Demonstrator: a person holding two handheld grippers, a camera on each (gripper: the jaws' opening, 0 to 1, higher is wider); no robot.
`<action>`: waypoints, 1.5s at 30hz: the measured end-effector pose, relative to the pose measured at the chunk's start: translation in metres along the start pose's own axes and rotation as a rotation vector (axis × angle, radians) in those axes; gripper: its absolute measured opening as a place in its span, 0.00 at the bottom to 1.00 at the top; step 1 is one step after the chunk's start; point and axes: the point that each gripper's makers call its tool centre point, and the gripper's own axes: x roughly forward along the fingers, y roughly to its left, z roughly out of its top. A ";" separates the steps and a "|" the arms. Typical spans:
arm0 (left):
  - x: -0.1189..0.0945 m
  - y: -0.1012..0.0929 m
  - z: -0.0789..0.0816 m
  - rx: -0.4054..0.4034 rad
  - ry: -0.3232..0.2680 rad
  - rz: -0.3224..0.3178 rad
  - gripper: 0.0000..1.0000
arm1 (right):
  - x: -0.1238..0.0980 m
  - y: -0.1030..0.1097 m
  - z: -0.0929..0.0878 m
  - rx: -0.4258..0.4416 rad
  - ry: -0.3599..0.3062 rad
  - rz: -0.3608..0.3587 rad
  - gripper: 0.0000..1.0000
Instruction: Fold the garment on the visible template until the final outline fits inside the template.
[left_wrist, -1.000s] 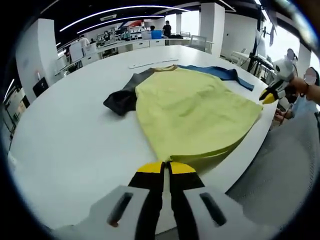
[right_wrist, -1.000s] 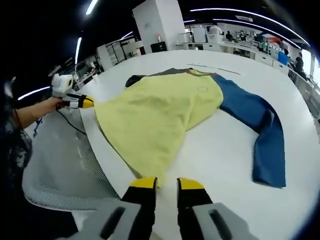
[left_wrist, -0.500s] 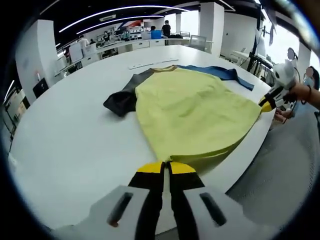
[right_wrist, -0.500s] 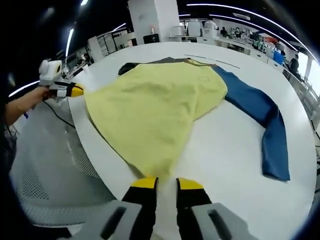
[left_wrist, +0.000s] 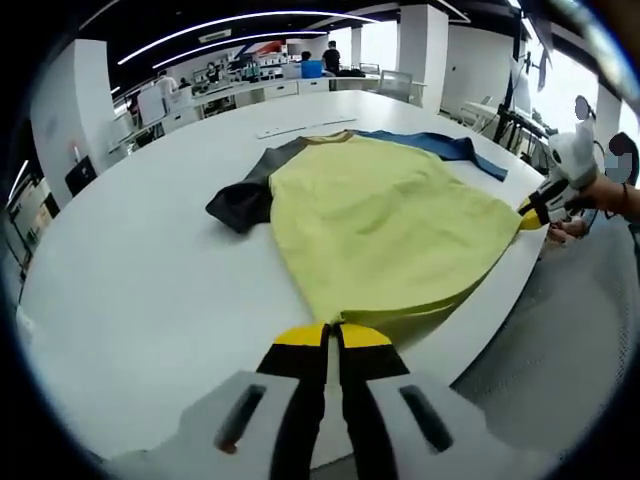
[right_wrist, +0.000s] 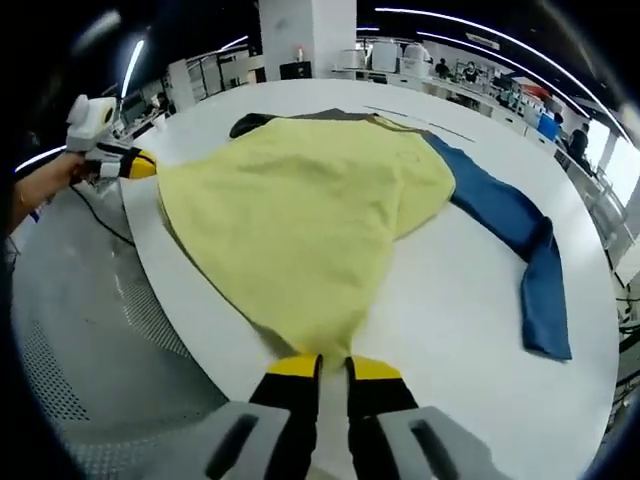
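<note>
A long-sleeved garment with a yellow body (left_wrist: 380, 220) (right_wrist: 300, 200) lies spread flat on a round white table (left_wrist: 130, 260) (right_wrist: 450, 330). Its dark grey sleeve (left_wrist: 240, 200) (right_wrist: 250, 125) is bunched on one side, and its blue sleeve (left_wrist: 440, 147) (right_wrist: 520, 240) stretches out on the other. My left gripper (left_wrist: 332, 335) (right_wrist: 135, 168) sits at one hem corner by the table edge, jaws shut on the fabric. At the other hem corner, my right gripper (right_wrist: 333, 365) (left_wrist: 530, 218) has its jaws a narrow gap apart, with the hem reaching its tips.
A thin pale strip (left_wrist: 305, 127) (right_wrist: 420, 122) lies on the table beyond the collar. Grey perforated surface (left_wrist: 560, 350) (right_wrist: 100, 340) runs below the table's near edge. A person's hands (left_wrist: 610, 190) (right_wrist: 45, 180) hold the grippers. Desks and pillars stand far behind.
The right gripper has come in to the garment's hem corner and its jaws have narrowed. The left gripper has stayed put, shut at its corner.
</note>
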 end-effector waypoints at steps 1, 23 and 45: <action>0.000 0.000 0.000 0.001 0.001 -0.002 0.00 | 0.000 -0.001 0.000 0.026 0.001 0.006 0.05; -0.010 -0.007 -0.007 0.039 0.012 -0.038 0.00 | -0.038 -0.021 -0.001 0.125 -0.011 0.045 0.00; 0.000 -0.011 -0.034 0.085 0.107 -0.045 0.00 | -0.022 -0.022 -0.025 0.171 0.054 0.067 0.00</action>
